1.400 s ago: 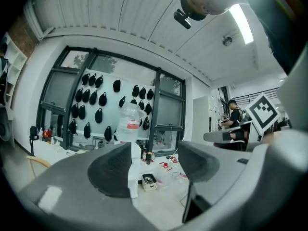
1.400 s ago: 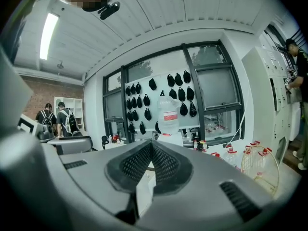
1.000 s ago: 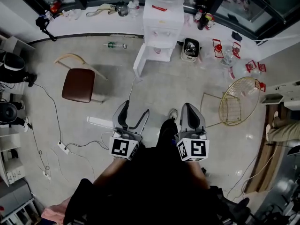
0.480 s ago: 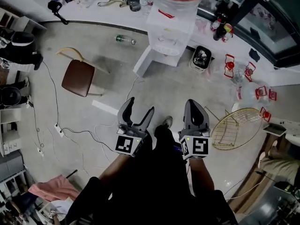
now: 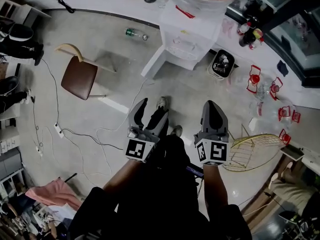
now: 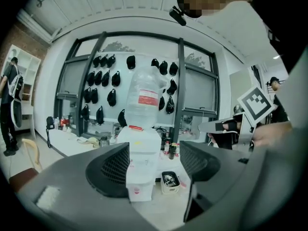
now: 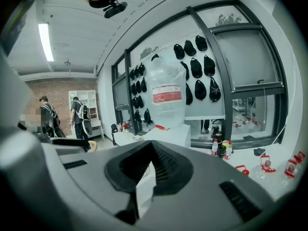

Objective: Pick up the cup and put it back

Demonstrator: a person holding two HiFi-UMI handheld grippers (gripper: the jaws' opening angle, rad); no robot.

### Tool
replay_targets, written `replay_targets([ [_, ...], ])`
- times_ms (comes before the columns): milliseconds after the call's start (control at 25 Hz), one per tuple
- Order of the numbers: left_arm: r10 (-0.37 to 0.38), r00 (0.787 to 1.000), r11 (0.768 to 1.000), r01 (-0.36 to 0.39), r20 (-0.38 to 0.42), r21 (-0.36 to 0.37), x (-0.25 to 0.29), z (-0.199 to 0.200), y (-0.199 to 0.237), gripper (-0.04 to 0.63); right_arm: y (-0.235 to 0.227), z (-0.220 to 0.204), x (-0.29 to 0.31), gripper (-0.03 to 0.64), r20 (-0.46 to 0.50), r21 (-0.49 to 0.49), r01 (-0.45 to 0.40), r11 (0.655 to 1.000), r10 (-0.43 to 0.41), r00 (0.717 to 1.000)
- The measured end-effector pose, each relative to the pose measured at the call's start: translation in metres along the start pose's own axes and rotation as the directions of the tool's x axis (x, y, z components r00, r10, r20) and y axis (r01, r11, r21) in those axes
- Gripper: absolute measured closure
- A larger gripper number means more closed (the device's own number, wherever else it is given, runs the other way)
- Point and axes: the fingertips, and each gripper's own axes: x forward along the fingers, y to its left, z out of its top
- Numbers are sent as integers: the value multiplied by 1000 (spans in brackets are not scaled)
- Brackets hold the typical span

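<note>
I cannot make out a cup in any view. A white water dispenser with a large clear bottle on top stands against the far counter. My left gripper is held over the floor short of it, jaws open and empty. In the left gripper view the dispenser shows through the gap of the left gripper. My right gripper is level beside the left one, shut with nothing in it. In the right gripper view the pads of the right gripper meet in front of the dispenser's bottle.
A brown chair stands at the left, with cables across the floor. A small bin sits right of the dispenser. A gold wire chair is near my right gripper. A green bottle lies by the counter. People stand far left.
Both grippers have moved forward toward the water dispenser, which now sits closer and larger in the head view. The left jaws stay open and the right stay shut.
</note>
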Motion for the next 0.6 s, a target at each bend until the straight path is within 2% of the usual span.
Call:
replay_targets([
  [320, 4, 1000, 1000, -4, -1, 2, 86, -78, 59, 288, -32, -71, 89, 623, -3, -2, 23, 1000, -23, 1000],
  [480, 26, 1000, 1000, -26, 17, 3, 130, -129, 90, 288, -53, -122, 133, 623, -8, -2, 30, 1000, -30, 1000],
  [600, 15, 1000, 1000, -15, 19, 3, 158, -169, 101, 288, -64, -160, 160, 623, -9, 11, 35, 999, -35, 999],
])
